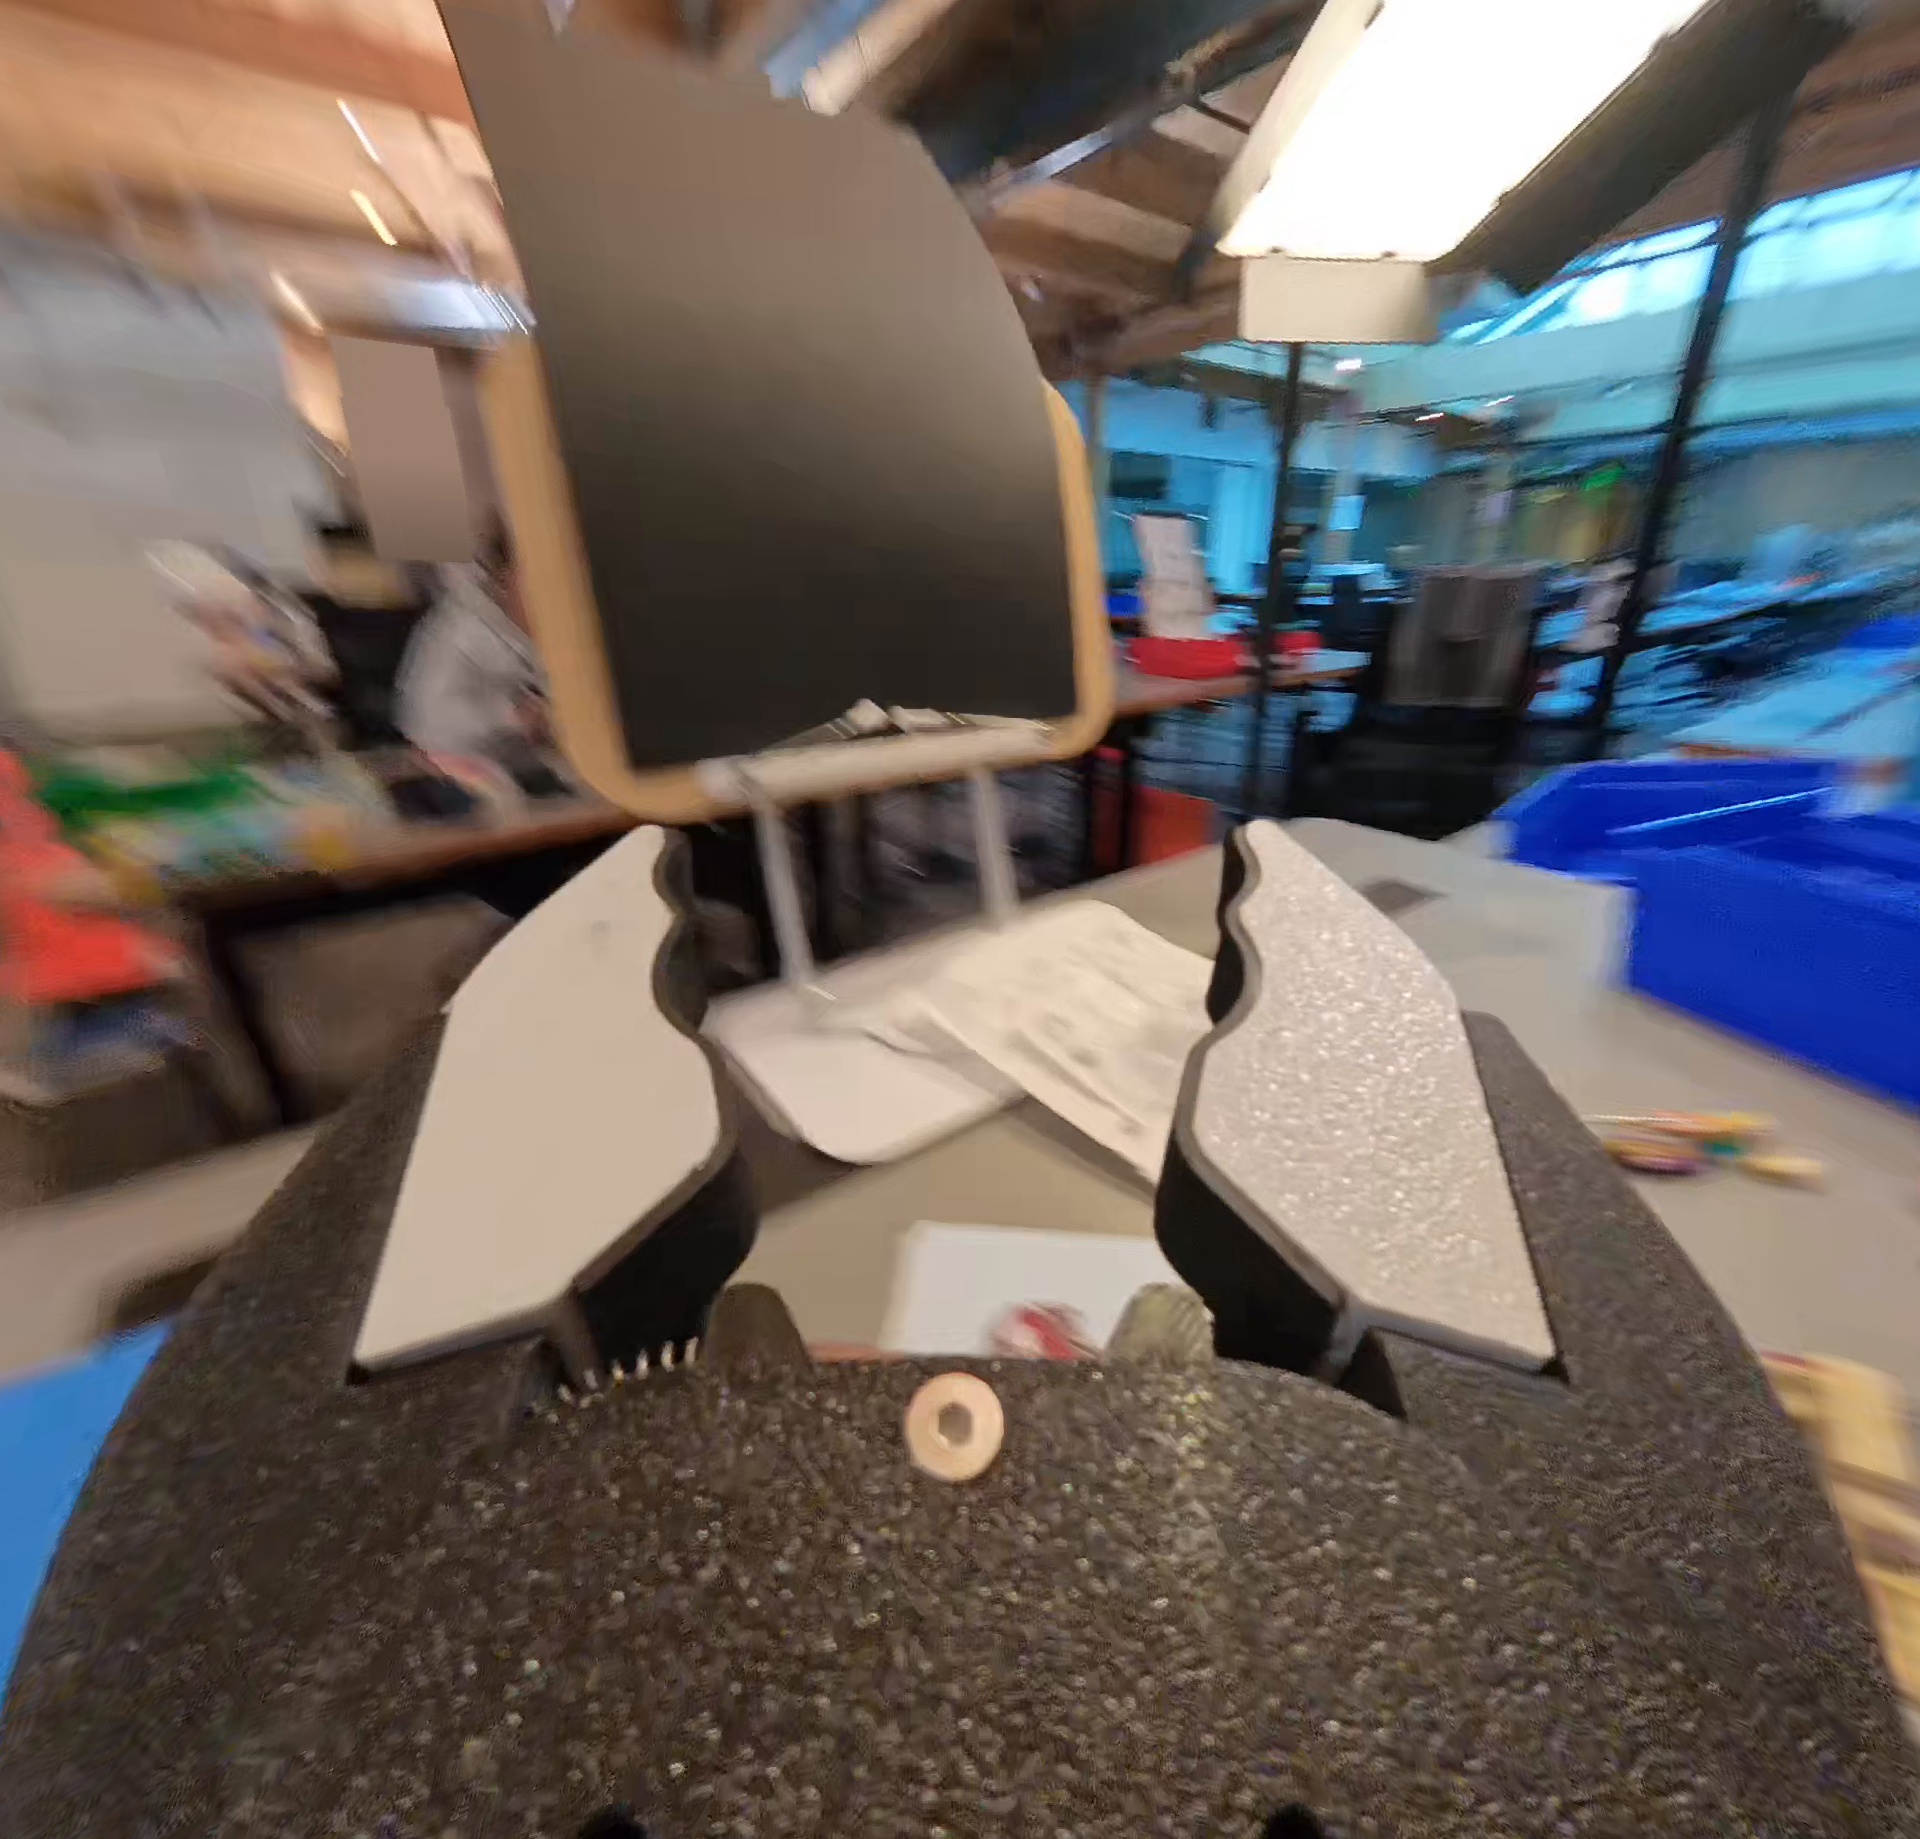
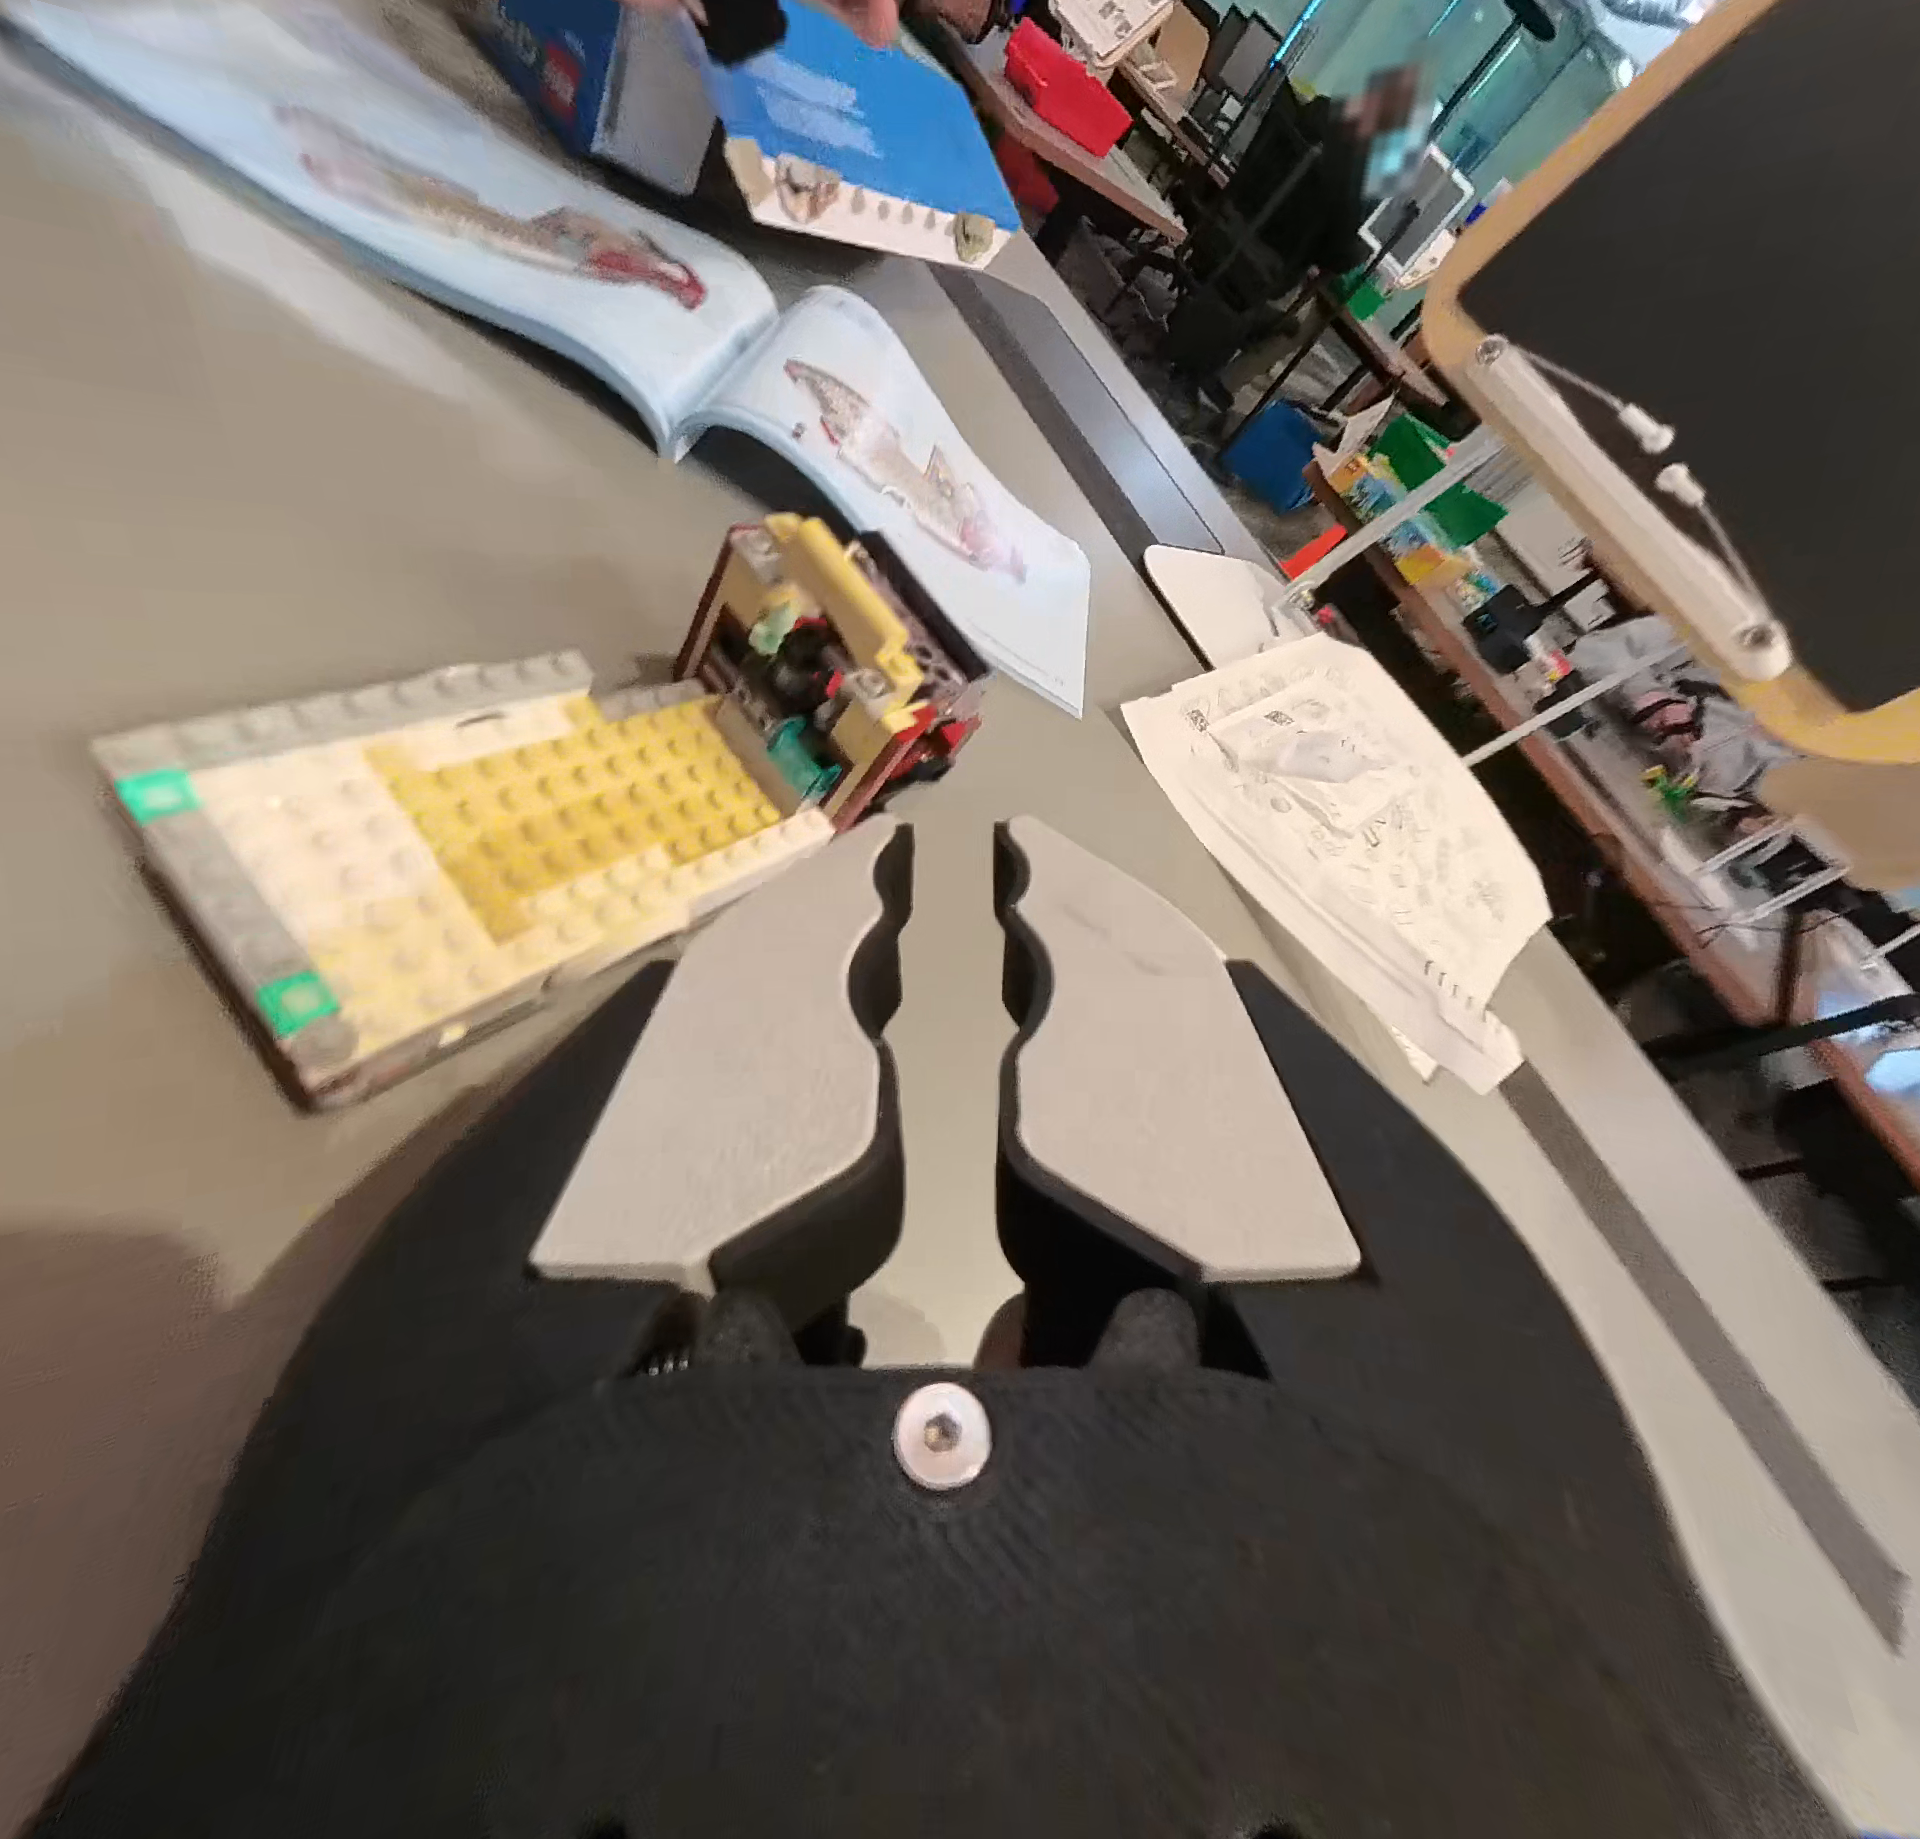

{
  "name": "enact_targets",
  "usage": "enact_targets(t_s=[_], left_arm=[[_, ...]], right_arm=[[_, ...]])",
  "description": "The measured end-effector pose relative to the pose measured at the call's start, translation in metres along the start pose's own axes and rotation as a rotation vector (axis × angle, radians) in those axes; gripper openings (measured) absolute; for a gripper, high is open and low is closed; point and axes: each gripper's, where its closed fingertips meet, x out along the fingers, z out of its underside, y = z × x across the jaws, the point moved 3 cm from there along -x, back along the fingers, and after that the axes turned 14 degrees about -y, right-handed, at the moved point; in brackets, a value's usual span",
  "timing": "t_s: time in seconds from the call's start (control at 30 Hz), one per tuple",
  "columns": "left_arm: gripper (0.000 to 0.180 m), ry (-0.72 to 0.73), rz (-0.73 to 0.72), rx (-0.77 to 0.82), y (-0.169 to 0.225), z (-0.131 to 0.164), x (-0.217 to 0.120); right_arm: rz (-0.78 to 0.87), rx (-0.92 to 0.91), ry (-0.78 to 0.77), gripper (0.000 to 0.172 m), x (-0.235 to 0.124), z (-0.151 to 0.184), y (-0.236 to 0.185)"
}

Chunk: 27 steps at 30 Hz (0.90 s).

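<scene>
The right gripper (image 2: 953,839) hovered over the grey table (image 2: 312,501), its fingers a narrow slit apart with only bare tabletop between them. Just left of its tips lay the yellow-and-white brick model (image 2: 457,833); to the right of the model lay a printed sheet (image 2: 1340,823), and beyond the model an open booklet (image 2: 582,262). The left gripper (image 1: 951,859) was spread wide and held nothing, aimed at a wood-framed black board (image 1: 790,459) on its stand.

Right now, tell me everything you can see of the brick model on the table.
The brick model lies flat on the grey table: a studded base plate, yellow in the middle, white around, grey-edged with two green corner tiles. At its far end stands a small brown-walled block with yellow, red and teal pieces. The right gripper hangs just beside its near corner, narrowly open, holding nothing.
</scene>
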Motion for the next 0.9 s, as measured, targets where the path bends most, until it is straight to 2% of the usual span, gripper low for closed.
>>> enact_targets(t_s=[0.03, 0.1, 0.2, 0.27, 0.3, 0.33, 0.37, 0.4, 0.43, 0.47, 0.5, 0.53, 0.57, 0.6, 0.63, 0.7, 0.77, 0.83, 0.87, 0.9], left_arm=[[0.096, 0.054, -0.027, 0.095, 0.002, -0.005, 0.000], [0.097, 0.156, 0.072, 0.103, 0.016, -0.014, -0.001], [0.127, 0.111, 0.153, 0.025, 0.021, -0.016, 0.012], [0.130, 0.031, 0.156, -0.054, 0.016, -0.012, 0.023], [0.113, -0.027, 0.126, -0.070, 0.011, -0.006, 0.027], [0.068, -0.048, 0.073, -0.068, 0.004, -0.003, 0.026], [0.012, 0.037, 0.071, -0.054, 0.003, -0.009, 0.018], [0.000, 0.187, 0.110, -0.042, 0.005, -0.020, 0.007], [0.000, 0.280, 0.131, -0.063, 0.001, -0.026, 0.000], [0.000, 0.294, 0.111, -0.101, -0.007, -0.026, 0.001], [0.010, 0.309, 0.111, -0.102, -0.012, -0.025, 0.002], [0.046, 0.354, 0.120, -0.094, -0.014, -0.027, 0.004], [0.067, 0.330, 0.143, -0.096, -0.014, -0.024, 0.010], [0.099, 0.271, 0.157, -0.115, -0.015, -0.020, 0.019], [0.110, 0.241, 0.187, -0.110, -0.012, -0.018, 0.023], [0.106, 0.264, 0.226, -0.076, -0.004, -0.019, 0.022], [0.079, 0.266, 0.221, -0.042, -0.001, -0.019, 0.020], [0.045, 0.180, 0.203, -0.115, -0.006, -0.015, 0.021], [0.039, 0.130, 0.206, -0.140, -0.009, -0.011, 0.023], [0.045, 0.077, 0.186, -0.148, -0.013, -0.006, 0.027]], right_arm=[[-0.011, 0.028, 0.008, 0.013, 0.004, -0.003, 0.004], [-0.035, 0.076, 0.030, 0.011, 0.012, -0.009, 0.012], [-0.070, 0.128, 0.067, 0.010, 0.019, -0.020, 0.021], [-0.075, 0.119, 0.077, 0.010, 0.022, -0.027, 0.025], [-0.072, 0.106, 0.080, 0.010, 0.024, -0.031, 0.026], [-0.067, 0.094, 0.084, 0.010, 0.025, -0.034, 0.028], [-0.062, 0.086, 0.088, 0.010, 0.027, -0.037, 0.030], [-0.057, 0.084, 0.094, 0.010, 0.028, -0.040, 0.033], [-0.055, 0.087, 0.100, 0.010, 0.029, -0.043, 0.036], [-0.059, 0.094, 0.106, 0.010, 0.031, -0.046, 0.038], [-0.064, 0.099, 0.113, 0.009, 0.032, -0.049, 0.040], [-0.069, 0.103, 0.120, 0.009, 0.033, -0.052, 0.041], [-0.069, 0.100, 0.128, 0.009, 0.035, -0.056, 0.043], [-0.065, 0.096, 0.135, 0.009, 0.038, -0.059, 0.044], [-0.065, 0.092, 0.143, 0.009, 0.040, -0.063, 0.046], [-0.071, 0.093, 0.157, 0.008, 0.047, -0.070, 0.048], [-0.081, 0.095, 0.166, 0.008, 0.056, -0.075, 0.049], [-0.089, 0.099, 0.167, 0.008, 0.065, -0.077, 0.052], [-0.093, 0.104, 0.165, 0.008, 0.071, -0.077, 0.054], [-0.096, 0.111, 0.161, 0.008, 0.076, -0.075, 0.056]])
